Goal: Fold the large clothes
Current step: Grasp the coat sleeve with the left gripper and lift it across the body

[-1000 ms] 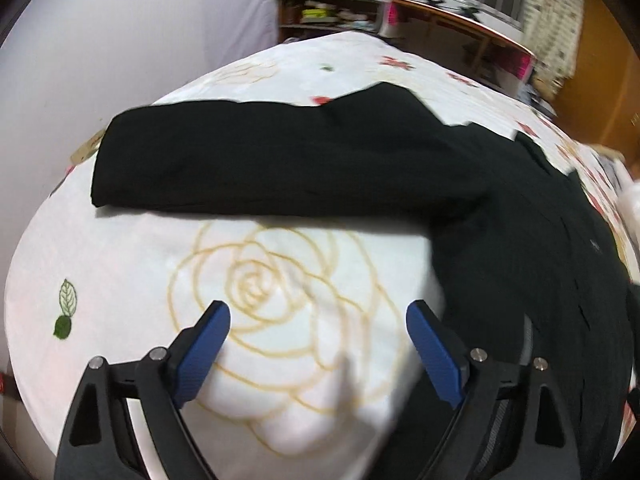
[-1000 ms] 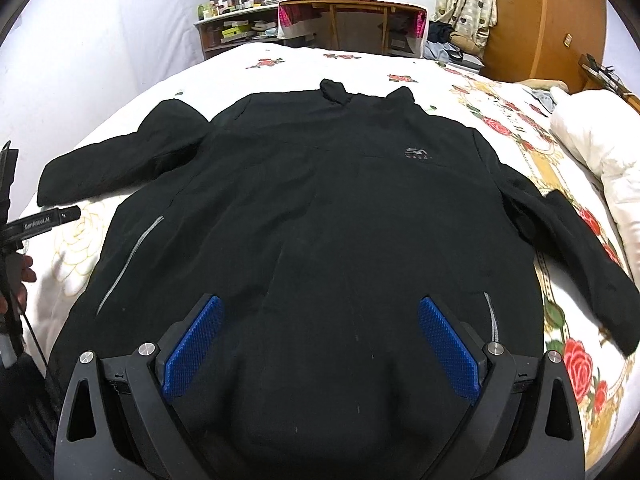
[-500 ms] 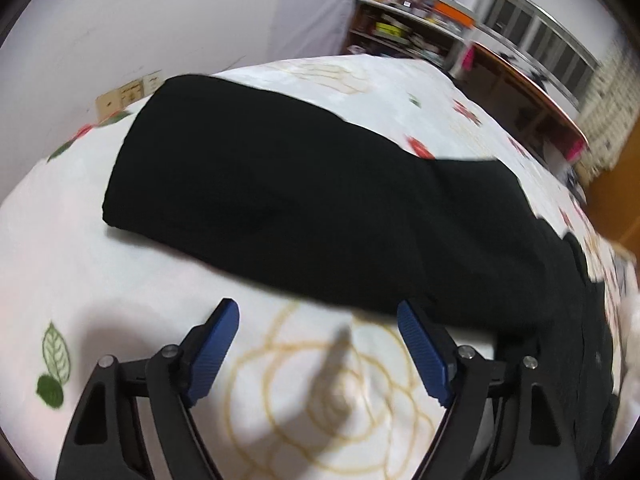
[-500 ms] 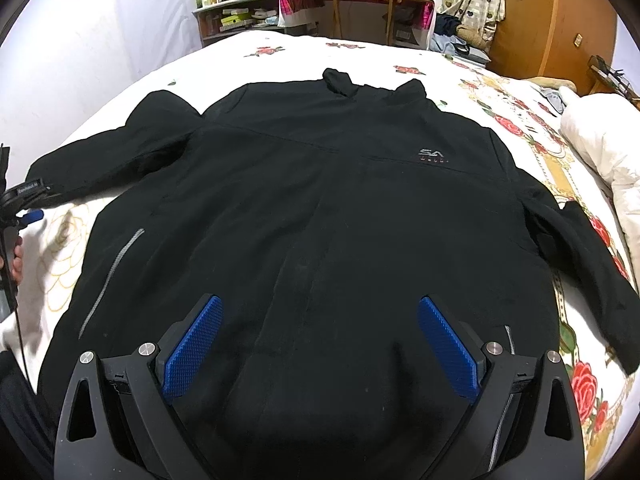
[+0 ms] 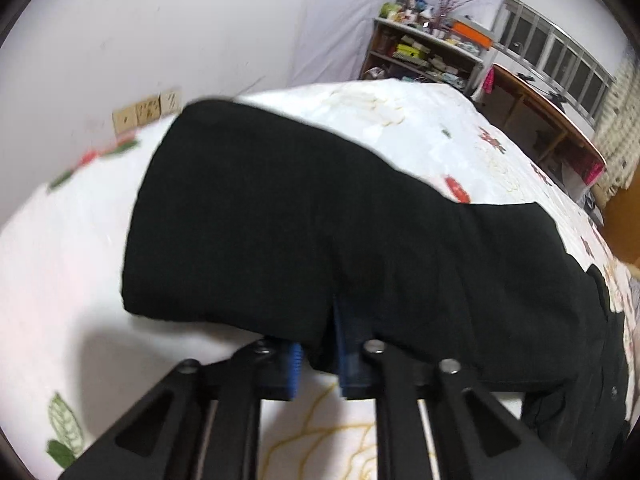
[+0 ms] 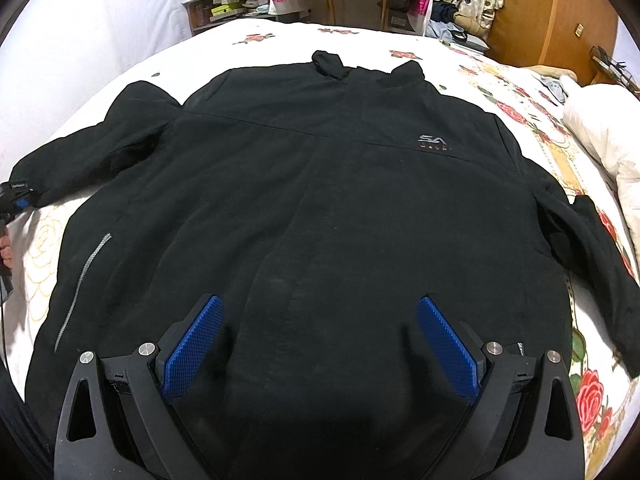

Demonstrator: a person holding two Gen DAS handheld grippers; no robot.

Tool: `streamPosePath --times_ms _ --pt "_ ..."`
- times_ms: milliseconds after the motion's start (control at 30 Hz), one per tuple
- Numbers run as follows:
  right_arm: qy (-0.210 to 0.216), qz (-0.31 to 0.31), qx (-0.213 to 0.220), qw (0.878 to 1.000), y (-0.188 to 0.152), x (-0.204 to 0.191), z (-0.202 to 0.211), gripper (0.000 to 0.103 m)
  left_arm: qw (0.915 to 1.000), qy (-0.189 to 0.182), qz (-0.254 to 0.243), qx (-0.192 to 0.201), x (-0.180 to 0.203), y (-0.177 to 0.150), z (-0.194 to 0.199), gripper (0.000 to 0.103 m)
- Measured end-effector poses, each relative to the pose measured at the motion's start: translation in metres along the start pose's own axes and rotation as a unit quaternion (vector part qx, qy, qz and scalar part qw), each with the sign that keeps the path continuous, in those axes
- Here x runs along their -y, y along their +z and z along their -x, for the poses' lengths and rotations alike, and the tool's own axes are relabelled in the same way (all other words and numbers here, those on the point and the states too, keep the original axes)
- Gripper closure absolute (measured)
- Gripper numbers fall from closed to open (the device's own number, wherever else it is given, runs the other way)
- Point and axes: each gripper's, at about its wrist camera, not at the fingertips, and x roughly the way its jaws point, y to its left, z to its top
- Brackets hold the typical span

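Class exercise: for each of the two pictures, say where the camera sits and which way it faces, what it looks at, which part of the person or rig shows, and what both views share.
Left wrist: on the left gripper, facing down along its fingers, shut on the edge of the jacket's sleeve, near the cuff.
Right wrist: on the right gripper, tilted down over the jacket on the bed; fingers open, a hand at the left edge.
Shared: the sleeve, left gripper, bed and shelves.
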Motion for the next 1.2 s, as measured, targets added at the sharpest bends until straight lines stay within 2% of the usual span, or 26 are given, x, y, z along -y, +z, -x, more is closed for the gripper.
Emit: streamPosePath --times_ms 133,267,400,633,800,967,1100,1200 --pt "-0.004 -0.005 0.003 1.000 -0.001 0.004 0.004 0.005 0.9991 -0.020 -0.029 0.023 0.013 0.012 0.027 0.096" --pt "-0.001 -0.015 0.008 1.000 -0.002 0.011 0.013 0.005 0.9948 -0.051 -0.066 0.058 0.044 0.031 0.064 0.096" --pt "0.001 -0.028 0.017 0.999 -0.003 0.021 0.025 0.005 0.9848 -0.094 -0.109 0.098 0.089 0.047 0.111 0.096" --pt "-0.002 -0.060 0.034 0.998 -0.007 0.049 0.047 0.005 0.9623 -0.175 -0.167 0.125 0.175 0.057 0.163 0.096" --pt "-0.010 -0.083 0.043 0.996 -0.014 0.073 0.059 0.005 0.9437 -0.235 -0.204 0.114 0.236 0.039 0.185 0.096" --pt "-0.021 -0.106 0.046 0.993 -0.025 0.097 0.063 0.005 0.9250 -0.278 -0.245 0.081 0.288 0.006 0.187 0.096" --pt "-0.030 -0.124 0.040 0.991 -0.035 0.114 0.061 0.005 0.9102 -0.306 -0.276 0.040 0.331 -0.029 0.170 0.097" --pt "-0.037 -0.134 0.038 0.990 -0.039 0.127 0.058 0.005 0.9025 -0.314 -0.295 0.006 0.354 -0.060 0.150 0.096"
